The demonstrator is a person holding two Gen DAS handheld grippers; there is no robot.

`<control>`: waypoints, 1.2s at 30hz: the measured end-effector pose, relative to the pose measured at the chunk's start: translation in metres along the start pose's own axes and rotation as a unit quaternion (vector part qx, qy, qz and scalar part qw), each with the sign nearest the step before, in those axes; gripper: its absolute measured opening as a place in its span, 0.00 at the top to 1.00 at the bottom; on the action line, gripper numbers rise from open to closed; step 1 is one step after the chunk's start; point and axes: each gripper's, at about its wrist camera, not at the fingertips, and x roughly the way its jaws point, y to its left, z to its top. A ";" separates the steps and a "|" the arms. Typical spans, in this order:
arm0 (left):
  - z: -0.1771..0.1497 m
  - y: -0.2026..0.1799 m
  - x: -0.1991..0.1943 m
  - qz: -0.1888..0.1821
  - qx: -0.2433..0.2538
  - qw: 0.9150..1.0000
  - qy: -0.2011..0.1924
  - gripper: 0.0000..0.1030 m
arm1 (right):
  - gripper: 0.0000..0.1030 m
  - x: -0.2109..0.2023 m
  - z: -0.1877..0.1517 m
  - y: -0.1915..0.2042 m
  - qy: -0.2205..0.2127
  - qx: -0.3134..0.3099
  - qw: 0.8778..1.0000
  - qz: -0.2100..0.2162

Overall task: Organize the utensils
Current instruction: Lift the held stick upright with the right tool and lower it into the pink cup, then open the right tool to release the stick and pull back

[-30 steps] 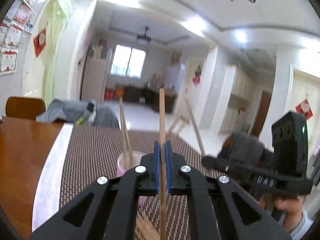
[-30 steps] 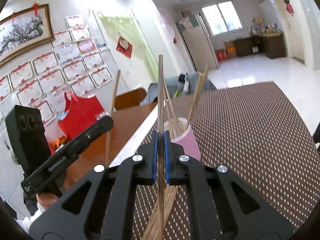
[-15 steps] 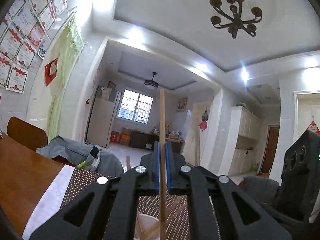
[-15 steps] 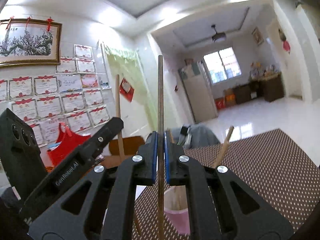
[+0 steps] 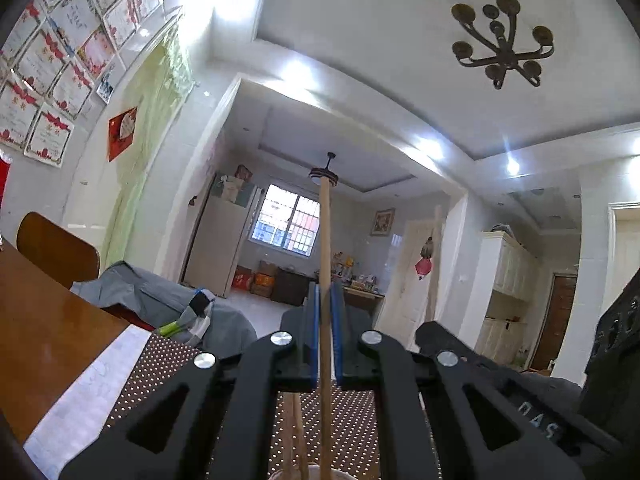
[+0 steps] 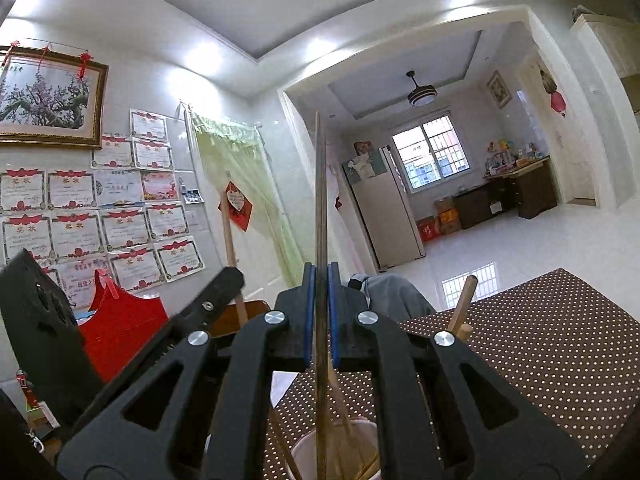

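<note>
- chopsticks are what both grippers carry: the left gripper (image 5: 325, 334) is clamped on a pale chopstick (image 5: 325, 240) that stands upright between its blue pads (image 5: 315, 332)
- that stick runs up past the fingertips toward the ceiling, and its lower end drops down to the cup's rim (image 5: 312, 474) at the bottom edge of the left view
- two more sticks (image 5: 294, 432) stand in that cup, just left of the held one
- right gripper (image 6: 320, 316) is closed on a dark chopstick (image 6: 320, 200), also upright, pinched between its blue pads (image 6: 307, 312)
- its lower end reaches down into the pink cup (image 6: 304, 454), which sits directly under the fingers with several sticks leaning inside it
- one leaning stick (image 6: 462, 304) pokes out to the right of the right gripper's arm
- cup stands on a brown dotted mat (image 6: 540, 340) laid over a wooden table (image 5: 44, 340), with a white sheet (image 5: 92, 384) at the mat's left edge
- each gripper shows in the other's view: the left one sits at the left of the right view (image 6: 168, 328), its pale stick (image 6: 232, 256) rising above it; the right one sits low at the right of the left view (image 5: 500, 380)
- a grey cloth (image 5: 160, 300) lies at the table's far end, near a brown chair back (image 5: 56, 248)
- a red bag (image 6: 120, 332) stands behind the left gripper in the right view
</note>
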 end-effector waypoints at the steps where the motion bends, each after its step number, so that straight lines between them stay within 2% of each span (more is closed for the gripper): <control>1: -0.002 0.001 0.003 0.000 0.001 1.000 0.002 0.94 | 0.94 0.001 -0.001 0.000 0.000 -0.001 1.000 0.000; 14: -0.025 0.010 0.004 0.006 0.018 0.998 0.053 0.93 | 0.93 0.005 -0.014 0.001 0.012 -0.016 1.000 -0.003; 15: -0.024 0.010 0.002 0.007 0.019 0.998 0.055 0.92 | 0.93 0.004 -0.014 0.001 0.014 -0.017 1.000 -0.004; 17: -0.023 0.012 -0.002 0.011 0.020 0.998 0.062 0.80 | 0.93 0.003 -0.016 0.002 0.020 -0.018 1.000 -0.006; 21: -0.020 0.012 -0.012 0.014 0.026 0.997 0.070 0.78 | 0.93 -0.005 -0.020 0.003 0.033 -0.025 0.999 -0.012; 23: -0.019 0.012 -0.017 0.017 0.028 0.997 0.074 0.70 | 0.93 -0.009 -0.021 0.005 0.038 -0.027 0.999 -0.014; 28: -0.014 0.013 -0.031 0.029 0.032 0.995 0.087 0.66 | 0.93 -0.019 -0.022 0.011 0.047 -0.037 0.998 -0.019; 36: -0.006 0.011 -0.048 0.037 0.046 0.993 0.102 0.65 | 0.93 -0.028 -0.025 0.020 0.059 -0.048 0.997 -0.027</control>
